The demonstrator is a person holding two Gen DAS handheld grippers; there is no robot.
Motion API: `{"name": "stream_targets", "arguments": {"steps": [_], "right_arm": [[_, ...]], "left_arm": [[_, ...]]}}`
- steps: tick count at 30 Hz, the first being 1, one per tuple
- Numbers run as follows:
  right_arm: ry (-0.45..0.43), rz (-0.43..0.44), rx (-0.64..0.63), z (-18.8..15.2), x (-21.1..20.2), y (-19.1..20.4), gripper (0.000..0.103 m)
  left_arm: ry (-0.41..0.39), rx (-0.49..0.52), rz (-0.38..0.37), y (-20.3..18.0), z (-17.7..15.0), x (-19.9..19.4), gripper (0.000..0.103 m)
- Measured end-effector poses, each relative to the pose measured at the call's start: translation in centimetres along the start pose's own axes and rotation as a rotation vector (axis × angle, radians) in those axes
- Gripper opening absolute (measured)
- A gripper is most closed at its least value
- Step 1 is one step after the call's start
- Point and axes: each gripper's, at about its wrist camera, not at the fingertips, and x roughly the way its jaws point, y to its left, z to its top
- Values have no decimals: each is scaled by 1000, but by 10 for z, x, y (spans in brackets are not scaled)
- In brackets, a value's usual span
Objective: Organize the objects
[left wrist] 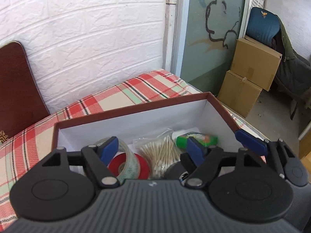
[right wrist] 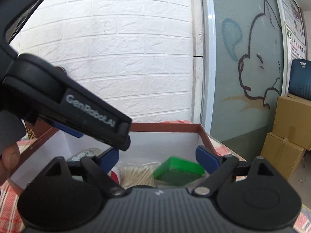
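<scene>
Both grippers hover over the open box (left wrist: 134, 114) mid-frame on the plaid cloth (left wrist: 136, 91), left gripper (left wrist: 151, 145) and right gripper (right wrist: 157, 157) spread wide and empty, since tape roll (left wrist: 132, 163), cotton swabs (left wrist: 163, 153) and green box (right wrist: 178, 170) already sit gathered inside.

Your open cardboard box (left wrist: 219, 106) is reddish-brown outside and plain white inside. In it you have a clear tape roll (left wrist: 129, 163) with a red core and pale green print, a clear bag of beige-stemmed, white-tipped cotton swabs (left wrist: 161, 155), and a bright green plastic case (right wrist: 178, 170). Beneath is your red, cream and mint plaid cloth (left wrist: 140, 89) with thin black lines. Both black grippers carry blue fingertips (left wrist: 109, 147)
</scene>
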Motion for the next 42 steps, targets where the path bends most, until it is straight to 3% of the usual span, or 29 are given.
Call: {"name": "stream_targets", "arguments": {"steps": [4,8,12,17,23,30,37,42], "right_arm": [[-10,-6,10,-1,-15,4,92],[-6,-21,18,-5,-43,19,94],[-29,-21,55,1,-63,11,103],[-37,0,146,8,-98,9,103],[15,40,144,5,-121,27,103],[41,44,112,1,-147,48,103],[98,54,196,-13,-166,52,103],[97,41,215,-15,-183,56,103]], "left_arm": [[-34,9,45,-2,-1,-25,80],[-71,-2,85,2,-8,-55,89],[-89,-5,139,11,-26,-84,93],[-85,-58,198,28,-55,-112,99],[-55,-128,246,52,-85,-139,103],[-56,-165,297,64,-113,-162,103],[-48,-181,333,66,-138,-173,103],[-94,-151,415,60,-149,-179,103]]}}
